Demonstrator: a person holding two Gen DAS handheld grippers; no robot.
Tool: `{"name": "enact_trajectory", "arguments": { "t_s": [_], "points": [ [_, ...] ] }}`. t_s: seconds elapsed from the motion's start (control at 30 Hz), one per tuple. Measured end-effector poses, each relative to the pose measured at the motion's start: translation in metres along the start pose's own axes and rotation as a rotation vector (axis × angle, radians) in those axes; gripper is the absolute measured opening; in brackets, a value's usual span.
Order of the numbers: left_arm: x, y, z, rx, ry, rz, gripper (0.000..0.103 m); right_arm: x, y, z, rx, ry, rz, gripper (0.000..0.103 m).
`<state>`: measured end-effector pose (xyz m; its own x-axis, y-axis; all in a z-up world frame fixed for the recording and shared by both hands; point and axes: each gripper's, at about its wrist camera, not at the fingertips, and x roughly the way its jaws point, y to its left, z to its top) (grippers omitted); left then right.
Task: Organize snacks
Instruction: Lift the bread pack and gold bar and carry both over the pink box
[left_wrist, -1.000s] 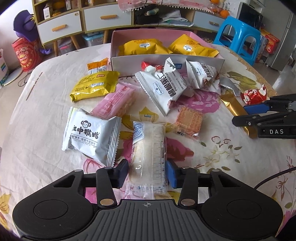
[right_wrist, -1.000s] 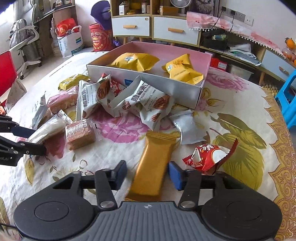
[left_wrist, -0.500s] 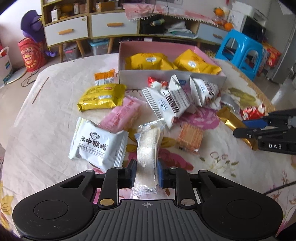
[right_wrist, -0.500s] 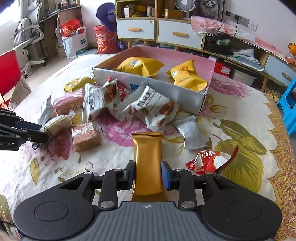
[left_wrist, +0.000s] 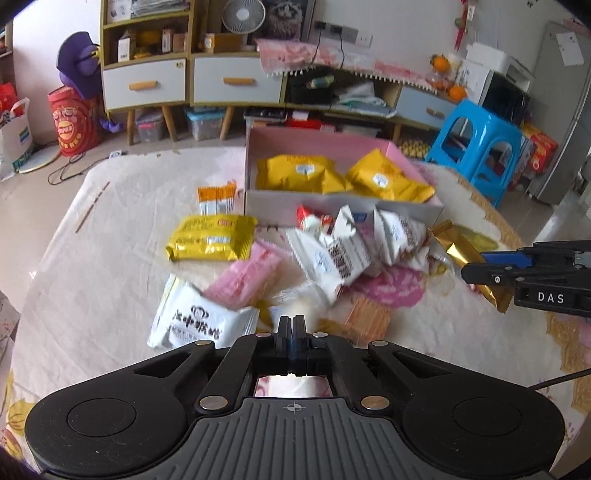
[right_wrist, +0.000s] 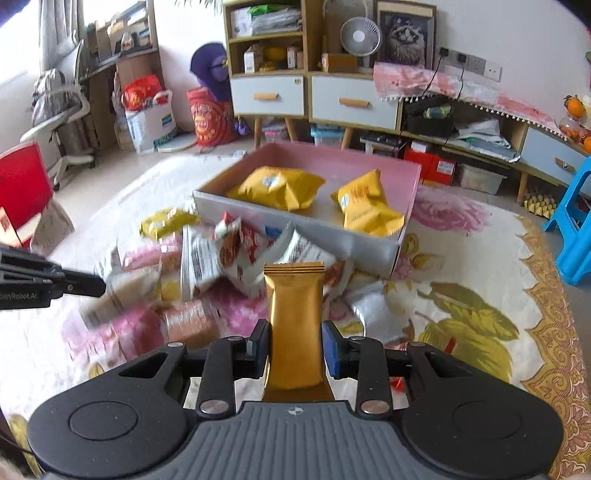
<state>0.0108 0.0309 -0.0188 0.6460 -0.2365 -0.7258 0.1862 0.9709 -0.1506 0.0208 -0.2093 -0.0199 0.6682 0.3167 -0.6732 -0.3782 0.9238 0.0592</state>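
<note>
Gold foil snack bar (right_wrist: 294, 325) stands upright between the right gripper (right_wrist: 294, 349) fingers.

Floral-clothed table (left_wrist: 110, 258) with pink box (left_wrist: 343, 210), scattered snack packets (left_wrist: 210, 242)

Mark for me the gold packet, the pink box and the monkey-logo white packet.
gold packet (right_wrist: 294, 325), right wrist view, middle of its front face.
pink box (right_wrist: 295, 221), right wrist view, near grey wall.
monkey-logo white packet (left_wrist: 195, 321), left wrist view, on the printed logo.
</note>
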Motion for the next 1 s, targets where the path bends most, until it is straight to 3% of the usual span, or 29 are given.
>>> {"name": "enact_trajectory", "arguments": {
  "t_s": [0.17, 0.27, 0.33, 0.4, 0.53, 0.6, 0.7, 1.0],
  "points": [
    [0.008, -0.002, 0.0, 0.022, 0.036, -0.016, 0.0, 0.0, 0.0, 0.01, 0.023, -0.023, 0.007, 0.021],
    [0.021, -0.006, -0.004, 0.051, 0.071, -0.001, 0.015, 0.004, 0.004, 0.01, 0.015, -0.008, 0.007, 0.022],
    [0.032, -0.01, -0.006, 0.078, 0.109, 0.008, 0.035, 0.007, 0.006, 0.009, 0.008, 0.006, 0.005, 0.022],
    [0.04, -0.01, -0.009, 0.085, 0.133, 0.016, 0.043, 0.008, 0.01, 0.008, 0.0, 0.016, 0.004, 0.022],
    [0.049, -0.011, -0.012, 0.083, 0.162, 0.019, 0.046, 0.008, 0.014, 0.007, -0.012, 0.022, 0.005, 0.022],
    [0.052, -0.009, -0.012, 0.06, 0.175, 0.009, 0.042, 0.008, 0.015, 0.007, -0.013, 0.023, 0.004, 0.022],
    [0.052, -0.006, -0.011, 0.026, 0.182, 0.0, 0.023, 0.009, 0.015, 0.008, -0.01, 0.025, -0.001, 0.022],
    [0.035, 0.0, -0.005, -0.025, 0.178, -0.035, 0.016, 0.006, 0.013, 0.017, 0.007, -0.003, -0.004, 0.022]
  ]
}}
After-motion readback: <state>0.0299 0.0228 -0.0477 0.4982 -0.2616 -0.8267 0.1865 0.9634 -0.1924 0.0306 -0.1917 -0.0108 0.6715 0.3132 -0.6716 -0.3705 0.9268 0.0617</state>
